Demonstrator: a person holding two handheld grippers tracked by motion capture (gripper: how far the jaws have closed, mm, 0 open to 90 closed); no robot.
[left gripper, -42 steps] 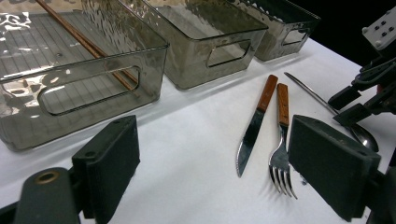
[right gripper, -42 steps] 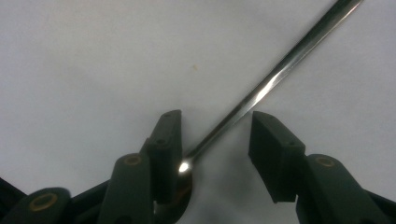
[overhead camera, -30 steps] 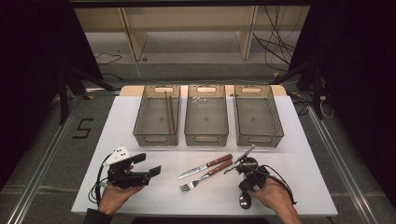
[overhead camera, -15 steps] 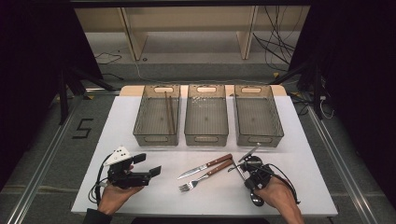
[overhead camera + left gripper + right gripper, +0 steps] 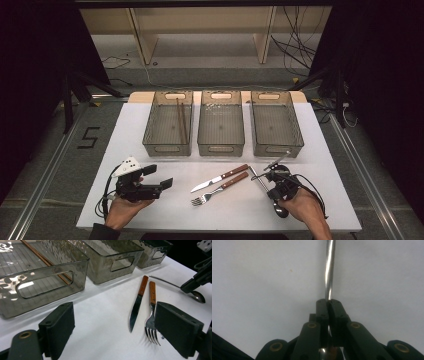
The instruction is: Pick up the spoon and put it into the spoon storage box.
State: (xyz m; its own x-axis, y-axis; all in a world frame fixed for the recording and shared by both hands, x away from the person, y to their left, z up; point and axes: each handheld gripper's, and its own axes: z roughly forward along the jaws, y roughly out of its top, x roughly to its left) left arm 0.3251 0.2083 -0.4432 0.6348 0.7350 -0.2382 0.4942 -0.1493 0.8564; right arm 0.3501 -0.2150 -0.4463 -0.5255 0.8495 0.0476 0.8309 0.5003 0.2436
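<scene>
Two grippers were mine to mind, and going from the left, my left gripper (image 5: 158, 176) lay low on the white table (image 5: 325, 200) with its jaws released and nothing between them. Beyond it stood three smoky plastic bins (image 5: 167, 149), the leftmost with chopsticks (image 5: 180, 120) inside. Near the table's middle a knife (image 5: 220, 178) and a fork (image 5: 217, 190), both wood-handled, lay side by side, just apart.

Farther right, my right gripper (image 5: 267, 192) had just been closing, and its jaws were clenched on the handle of the spoon (image 5: 257, 179). In the right gripper view the steel shaft (image 5: 329, 270) ran straight out ahead from between the pads, over bare table, with the bowl behind them near my hand.

I judged the spoon light and fully stiff, not fragile, but smooth and thin, so it could swivel or slide in a pinch. Holding near the bowl left a long free end that might swing. A grip nearer the middle of the handle, pads flat across it, seemed safer to me
</scene>
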